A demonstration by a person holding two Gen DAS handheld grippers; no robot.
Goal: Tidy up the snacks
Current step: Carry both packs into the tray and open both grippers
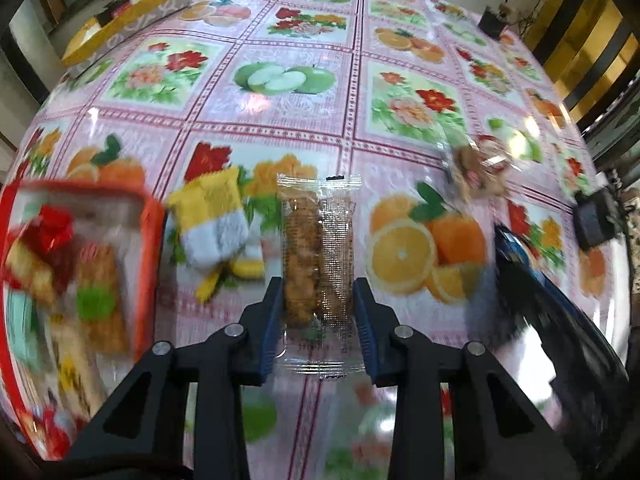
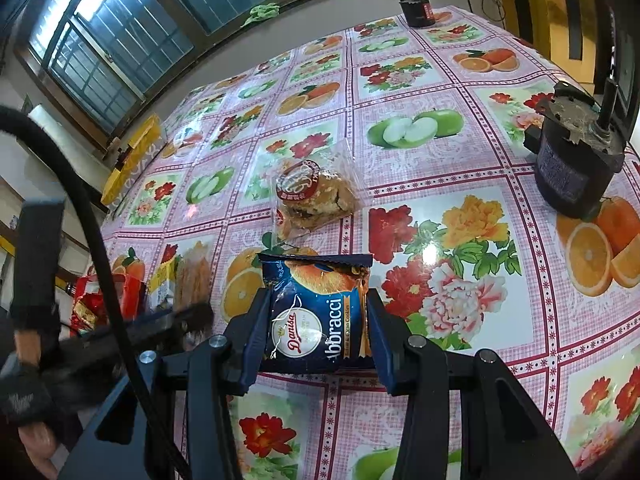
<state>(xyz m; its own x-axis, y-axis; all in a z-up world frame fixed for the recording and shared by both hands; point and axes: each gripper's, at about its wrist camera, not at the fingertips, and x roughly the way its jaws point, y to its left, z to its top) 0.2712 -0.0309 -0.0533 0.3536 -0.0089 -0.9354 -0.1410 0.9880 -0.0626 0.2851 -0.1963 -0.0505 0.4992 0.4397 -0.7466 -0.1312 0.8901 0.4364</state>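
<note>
Left gripper clamped on clear snack bar | right gripper clamped on blue cookie pack

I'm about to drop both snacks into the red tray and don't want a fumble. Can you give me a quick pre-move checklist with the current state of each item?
1. Left hand-held gripper clamps the clear biscuit packet: ok.
2. Right hand-held gripper clamps the blue Danisa cookie pack: ok.
3. Red tray in view, to the left: ok.
4. Free space in tray: cannot tell, blurred.
5. Yellow-and-white packet lies beside the tray, near the path: not ok.
6. Clear-wrapped pastry remains on the table: not ok.
</note>
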